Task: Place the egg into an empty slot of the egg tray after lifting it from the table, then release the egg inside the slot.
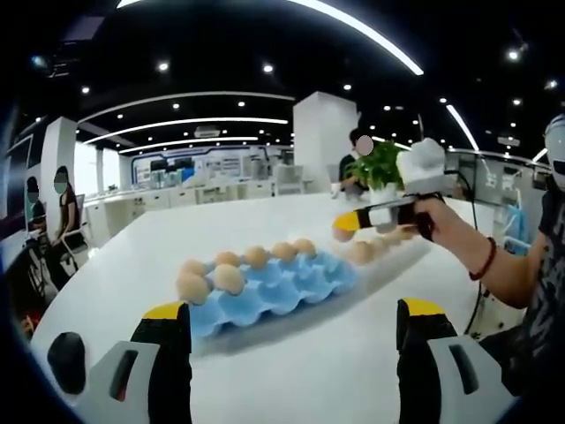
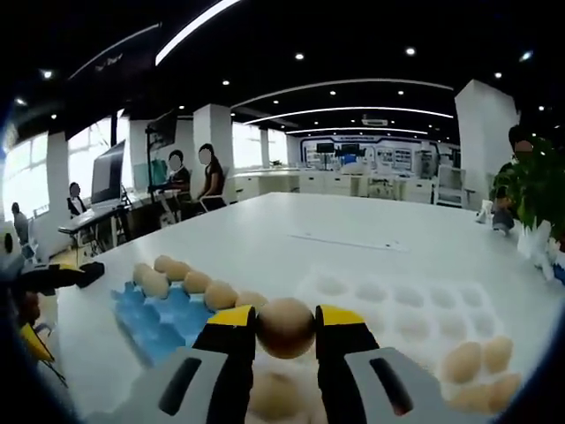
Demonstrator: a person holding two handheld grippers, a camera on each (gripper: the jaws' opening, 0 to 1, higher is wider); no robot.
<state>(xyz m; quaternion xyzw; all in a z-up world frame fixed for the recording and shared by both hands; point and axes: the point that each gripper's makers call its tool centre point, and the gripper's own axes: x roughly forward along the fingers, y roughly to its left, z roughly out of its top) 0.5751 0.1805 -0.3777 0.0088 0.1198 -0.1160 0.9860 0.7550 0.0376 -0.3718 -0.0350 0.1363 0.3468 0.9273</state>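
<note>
A blue egg tray (image 1: 282, 291) lies on the white table (image 1: 353, 353), with several brown eggs (image 1: 228, 278) along its far row and left end; the near slots are bare. My left gripper (image 1: 294, 316) stands open over the tray's near edge, with nothing between its jaws. From the right, held by a hand (image 1: 455, 225), my right gripper (image 1: 353, 221) hovers beyond the tray's right end. In the right gripper view my right gripper (image 2: 285, 316) is shut on a brown egg (image 2: 285, 330), with the blue tray (image 2: 159, 322) below and to the left.
A pale, see-through egg tray (image 2: 397, 305) lies to the right of the blue one, with several eggs (image 2: 477, 360) at its near right corner. A potted plant (image 1: 381, 168) stands at the table's far side. People sit at desks (image 2: 106, 212) beyond the table.
</note>
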